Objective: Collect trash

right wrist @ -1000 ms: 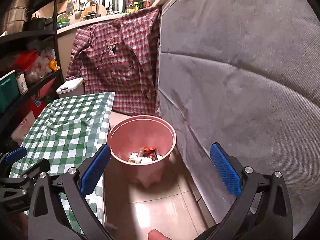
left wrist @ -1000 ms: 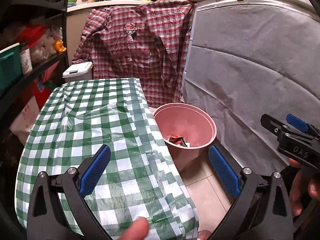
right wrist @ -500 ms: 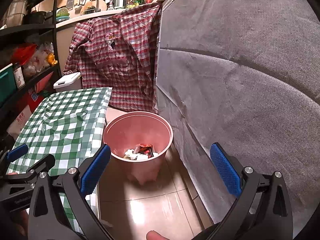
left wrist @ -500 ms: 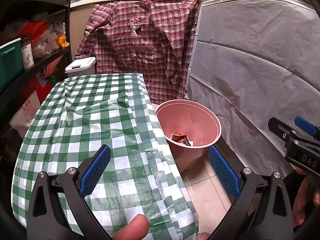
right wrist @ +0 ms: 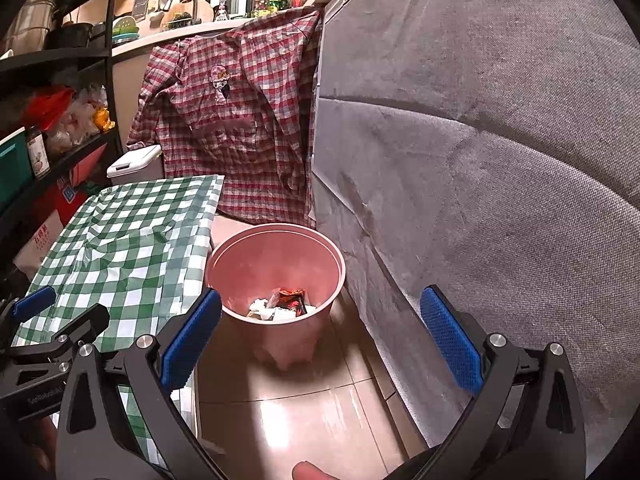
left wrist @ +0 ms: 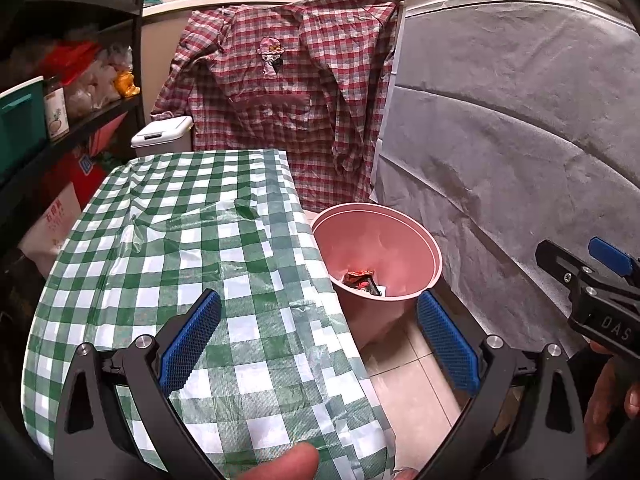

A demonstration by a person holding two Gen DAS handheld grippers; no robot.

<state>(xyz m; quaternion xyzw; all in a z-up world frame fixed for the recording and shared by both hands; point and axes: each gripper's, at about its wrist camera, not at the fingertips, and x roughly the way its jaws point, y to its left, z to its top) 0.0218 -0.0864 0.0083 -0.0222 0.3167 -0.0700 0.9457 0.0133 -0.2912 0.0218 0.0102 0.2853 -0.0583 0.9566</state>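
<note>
Both tools are spread apart and empty: the left tool [left wrist: 318, 338] hovers over the table edge, the right tool [right wrist: 320, 336] above the floor. The collected trash, a red crinkled wrapper [right wrist: 291, 300] and white crumpled paper [right wrist: 262, 309], lies at the bottom of a smooth pink plastic bin [right wrist: 240, 256], round and tapered, standing on glossy tile just beside the table. The table's green-and-white checked plastic cloth [left wrist: 180, 248] is wrinkled and slick; a tool snagging it could likely drag it off. Knocking the light bin could tip it.

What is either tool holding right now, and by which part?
Nothing. The left tool and the right tool are both open and empty.
</note>
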